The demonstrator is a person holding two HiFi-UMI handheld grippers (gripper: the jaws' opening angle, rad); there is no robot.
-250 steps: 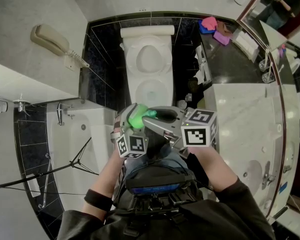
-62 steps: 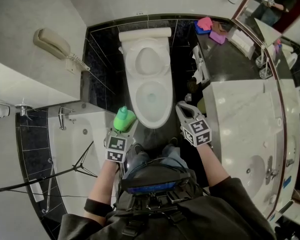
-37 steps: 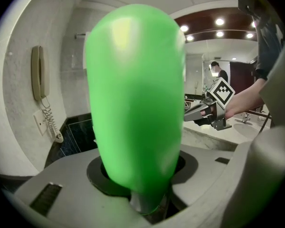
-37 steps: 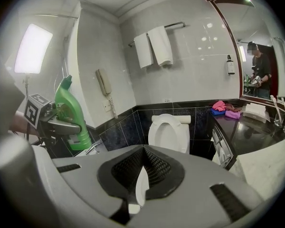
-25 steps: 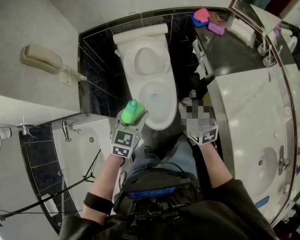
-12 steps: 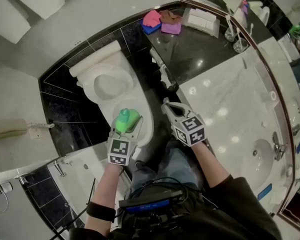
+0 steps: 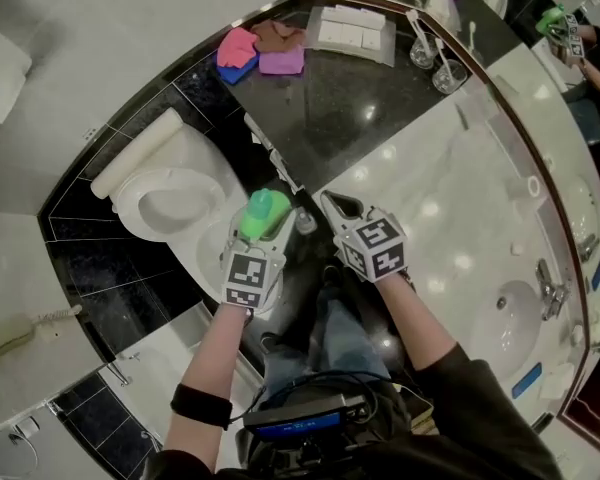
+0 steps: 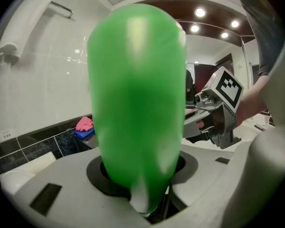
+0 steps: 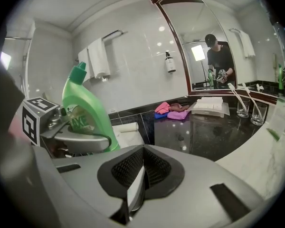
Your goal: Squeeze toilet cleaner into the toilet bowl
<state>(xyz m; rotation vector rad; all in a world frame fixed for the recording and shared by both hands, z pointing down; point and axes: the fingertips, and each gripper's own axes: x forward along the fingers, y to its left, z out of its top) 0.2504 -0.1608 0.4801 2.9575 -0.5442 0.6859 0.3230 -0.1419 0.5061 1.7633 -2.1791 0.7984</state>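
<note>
A green toilet cleaner bottle stands upright between the jaws of my left gripper, which is shut on its body. In the head view it hangs over the right rim of the white toilet bowl, whose lid is up. The bottle fills the left gripper view. My right gripper is just right of the bottle, shut and empty, its pads meeting. From the right gripper view the bottle shows with its capped neck up.
A black granite counter runs right of the toilet, with pink, brown and purple cloths, folded white towels and glasses. A white marble vanity with a basin is at right, a bathtub at lower left. A mirror lines the wall.
Both grippers have swung right, from over the toilet bowl toward the counter, and the head view turned with them. The bottle stays gripped in the left gripper; the right stays shut.
</note>
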